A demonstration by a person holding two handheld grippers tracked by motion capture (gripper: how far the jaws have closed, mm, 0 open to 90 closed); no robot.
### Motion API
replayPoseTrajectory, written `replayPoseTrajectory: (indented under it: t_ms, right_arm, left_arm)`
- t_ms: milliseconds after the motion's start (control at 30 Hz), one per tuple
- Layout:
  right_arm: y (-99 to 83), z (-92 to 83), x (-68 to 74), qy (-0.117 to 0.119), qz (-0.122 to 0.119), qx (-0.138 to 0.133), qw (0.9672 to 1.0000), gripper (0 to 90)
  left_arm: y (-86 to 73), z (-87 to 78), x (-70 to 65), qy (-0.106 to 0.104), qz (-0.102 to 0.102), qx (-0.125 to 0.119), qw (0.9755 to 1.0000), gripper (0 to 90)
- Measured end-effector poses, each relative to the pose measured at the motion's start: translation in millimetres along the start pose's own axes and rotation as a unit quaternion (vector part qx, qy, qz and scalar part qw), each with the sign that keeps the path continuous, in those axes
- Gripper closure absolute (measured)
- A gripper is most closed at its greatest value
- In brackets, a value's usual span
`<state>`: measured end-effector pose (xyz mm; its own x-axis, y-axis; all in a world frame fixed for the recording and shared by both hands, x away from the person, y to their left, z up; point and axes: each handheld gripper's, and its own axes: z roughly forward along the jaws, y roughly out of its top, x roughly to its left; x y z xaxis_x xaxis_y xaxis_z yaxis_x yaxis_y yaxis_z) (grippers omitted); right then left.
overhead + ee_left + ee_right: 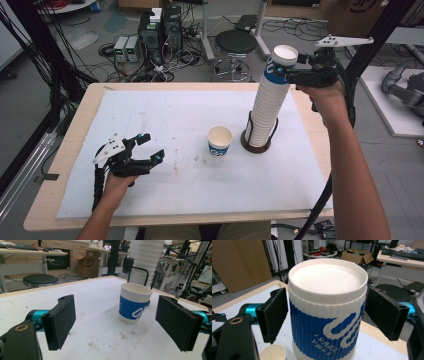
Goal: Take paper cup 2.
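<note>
The right hand-held gripper is sitting high over the far right of the table, its jaws standing on either side of the top cup of the tall cup stack. In the right gripper view that blue-and-white top cup is filling the space between the two black pads, bottom up with its white base showing; the right pad is lying against the cup's rim, the left one is sitting just beside the wall, and I cannot tell for sure whether it is pressing. The stack is standing upright in a dark round holder with black wire uprights, on the white mat that is covering the table. Just left of the holder, a single cup is standing upright and open-mouthed, apart from the stack. Over on the near left, the left hand-held gripper is hovering low above the mat with its jaws spread wide and nothing between them. The left gripper view is looking along those open pads toward the single cup, which is standing well clear of them, with the stack rising behind it.
</note>
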<state>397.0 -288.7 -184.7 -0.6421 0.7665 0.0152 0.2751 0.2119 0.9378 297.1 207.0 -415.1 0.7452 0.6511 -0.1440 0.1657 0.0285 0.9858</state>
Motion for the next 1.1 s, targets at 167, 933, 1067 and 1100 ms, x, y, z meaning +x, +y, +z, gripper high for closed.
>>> replayPoseTrajectory:
  t_ms: [167,933,1067,1100]
  right_arm:
    - [1.1,0.0,-0.4,0.006,-0.006,0.000,1.0000,25.6]
    - [20.5,-17.7,0.9,-0.004,-0.009,-0.051,0.9987,29.0]
    - [26.0,-25.7,2.2,-0.003,-0.003,-0.069,0.9976,29.0]
    - [27.4,-27.5,2.5,-0.006,-0.005,-0.075,0.9972,29.0]
  left_arm:
    - [-0.2,0.2,0.5,0.000,0.001,0.002,1.0000,16.4]
    - [-0.1,0.2,0.8,-0.001,0.001,0.003,1.0000,16.5]
    - [-0.2,0.4,0.6,0.000,0.001,0.003,1.0000,16.5]
    - [-0.2,0.4,0.5,0.000,0.001,0.003,1.0000,16.5]
